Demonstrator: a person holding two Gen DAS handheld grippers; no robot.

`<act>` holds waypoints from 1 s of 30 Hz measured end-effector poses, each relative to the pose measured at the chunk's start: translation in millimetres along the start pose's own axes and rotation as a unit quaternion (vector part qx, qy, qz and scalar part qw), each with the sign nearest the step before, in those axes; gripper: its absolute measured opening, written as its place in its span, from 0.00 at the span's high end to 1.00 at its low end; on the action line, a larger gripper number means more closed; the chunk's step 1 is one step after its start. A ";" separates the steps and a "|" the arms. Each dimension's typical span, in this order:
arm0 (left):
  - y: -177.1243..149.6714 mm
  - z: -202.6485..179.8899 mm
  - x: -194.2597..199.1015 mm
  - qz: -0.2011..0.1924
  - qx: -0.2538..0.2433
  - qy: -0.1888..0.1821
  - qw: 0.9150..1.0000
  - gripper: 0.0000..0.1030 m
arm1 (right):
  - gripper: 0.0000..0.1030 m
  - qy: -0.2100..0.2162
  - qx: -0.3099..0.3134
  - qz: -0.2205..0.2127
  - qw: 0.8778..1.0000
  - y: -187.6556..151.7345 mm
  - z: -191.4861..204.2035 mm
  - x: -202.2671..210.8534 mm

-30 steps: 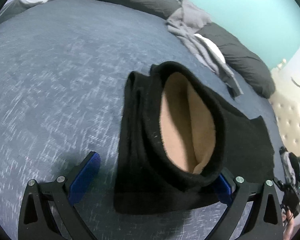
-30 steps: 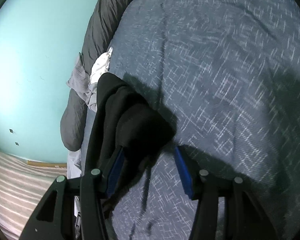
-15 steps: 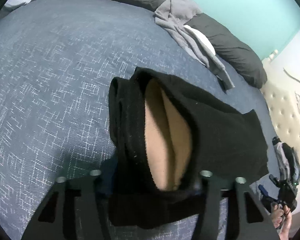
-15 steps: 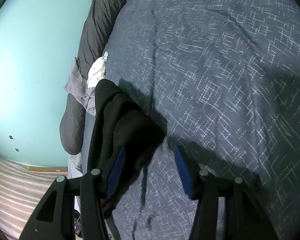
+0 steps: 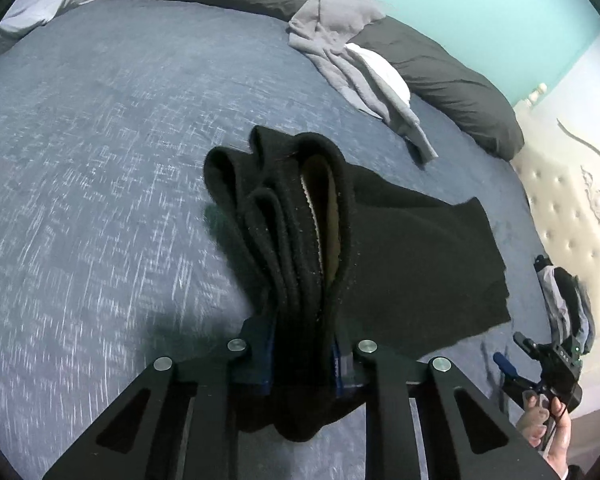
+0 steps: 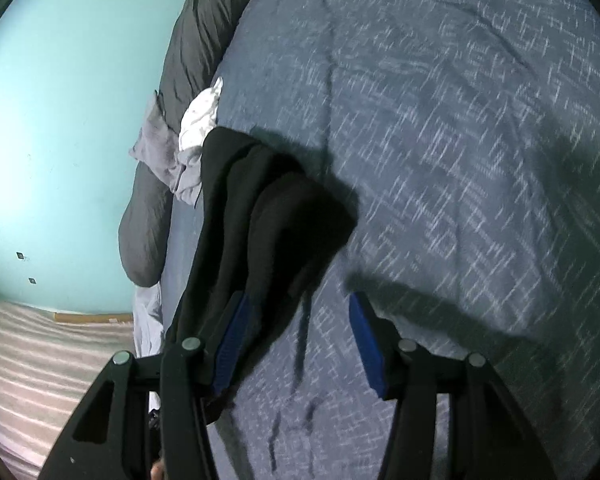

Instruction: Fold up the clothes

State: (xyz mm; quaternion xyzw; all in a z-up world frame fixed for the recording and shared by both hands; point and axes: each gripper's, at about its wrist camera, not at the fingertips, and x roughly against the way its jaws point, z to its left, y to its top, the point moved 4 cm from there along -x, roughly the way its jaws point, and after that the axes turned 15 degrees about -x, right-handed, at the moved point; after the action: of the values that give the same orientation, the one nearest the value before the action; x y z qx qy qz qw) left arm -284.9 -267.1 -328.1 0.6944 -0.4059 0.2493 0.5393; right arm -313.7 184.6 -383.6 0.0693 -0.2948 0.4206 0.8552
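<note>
One black garment (image 5: 400, 248) lies on the bed (image 5: 100, 140). Your left gripper (image 5: 302, 354) clamps its bunched edge; your right gripper (image 6: 300, 344) is spread, garment beside one finger.

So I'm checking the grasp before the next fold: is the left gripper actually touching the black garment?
Touching. The left wrist view shows the left gripper with its jaws shut on a bunched fold of the black garment.

A turquoise wall (image 5: 480, 8) rises behind a blue-covered bed (image 5: 100, 140) with a tufted cream headboard (image 5: 572, 216).
</note>
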 end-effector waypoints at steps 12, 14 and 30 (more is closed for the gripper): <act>-17.7 -62.0 48.4 0.000 0.012 -0.017 1.000 0.80 | 0.49 0.006 0.018 0.048 0.999 -50.1 10.6 5.6; -26.6 -75.0 55.9 0.000 0.013 -0.018 1.000 0.80 | 0.49 0.008 0.018 0.052 0.998 -55.5 9.3 11.0; -121.4 -163.0 84.5 -0.001 0.032 -0.023 0.999 0.80 | 0.40 0.047 0.046 0.119 0.991 -104.5 7.1 47.2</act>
State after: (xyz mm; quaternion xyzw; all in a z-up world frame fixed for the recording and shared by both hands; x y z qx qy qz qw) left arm -122.7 -126.2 -280.2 0.7170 -0.4097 0.2454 0.5078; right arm -215.1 147.6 -337.7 0.0531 -0.2404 0.5357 0.8077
